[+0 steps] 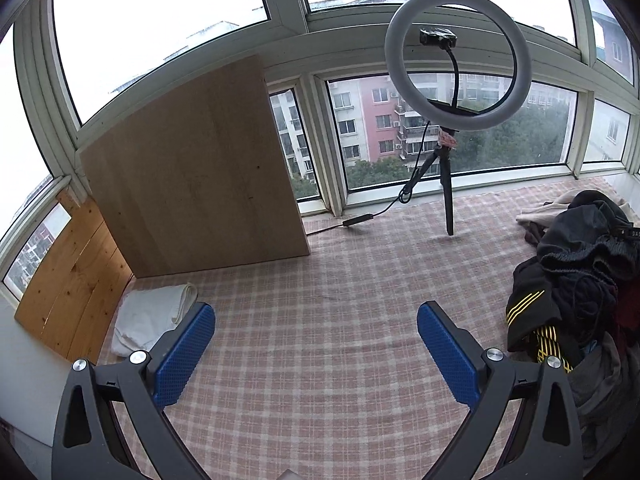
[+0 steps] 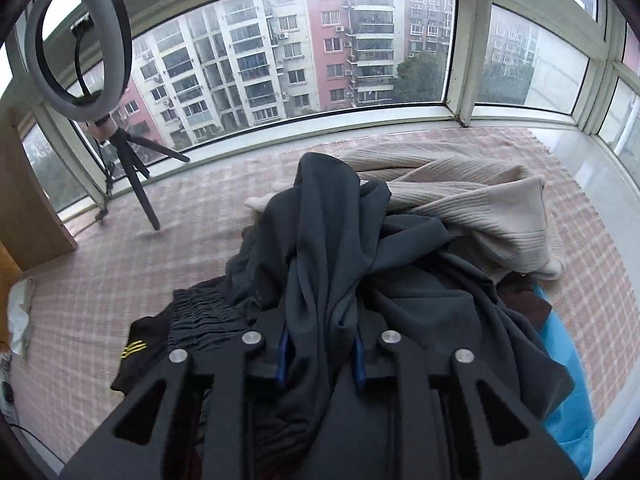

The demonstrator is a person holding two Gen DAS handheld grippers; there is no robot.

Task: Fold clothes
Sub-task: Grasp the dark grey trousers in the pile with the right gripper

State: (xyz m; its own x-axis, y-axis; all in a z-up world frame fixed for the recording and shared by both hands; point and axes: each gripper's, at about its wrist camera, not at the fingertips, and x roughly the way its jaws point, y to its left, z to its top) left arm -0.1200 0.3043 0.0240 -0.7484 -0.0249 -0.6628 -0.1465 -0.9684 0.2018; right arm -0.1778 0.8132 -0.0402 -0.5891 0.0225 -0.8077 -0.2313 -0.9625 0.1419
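At the far left, pine boards (image 1: 76,280) line the edge, and a pale wooden panel (image 1: 192,172) leans upright against the window frame. Below it a folded white cloth (image 1: 152,316) lies flat, its rolled edge toward the panel. The left gripper (image 1: 316,344) hangs over the checked cover (image 1: 320,280), jaws wide, with nothing between the blue, dimpled pads (image 1: 184,356). The middle of the pink-and-cream plaid cover is bare and flat: the widest open room, running back to the window sill.

Toward the back stands a ring light (image 1: 458,56) on a black tripod (image 1: 444,184), its cable (image 1: 392,200) trailing left along the sill.

Right of that lies the heap of clothes (image 1: 580,272), crumpled and unfolded: a black piece with yellow stripes (image 1: 528,304) at the near edge, dark slate fabric on top, a ribbed beige knit (image 2: 480,200) behind, a blue piece (image 2: 568,380) at the far right.

The right gripper (image 2: 320,360) has its jaws narrow, pressed on a bunched fold of the dark garment (image 2: 332,240), which rises in smooth, drapey ridges between them. Beyond the heap the cover ends at a white glossy ledge (image 2: 580,168).
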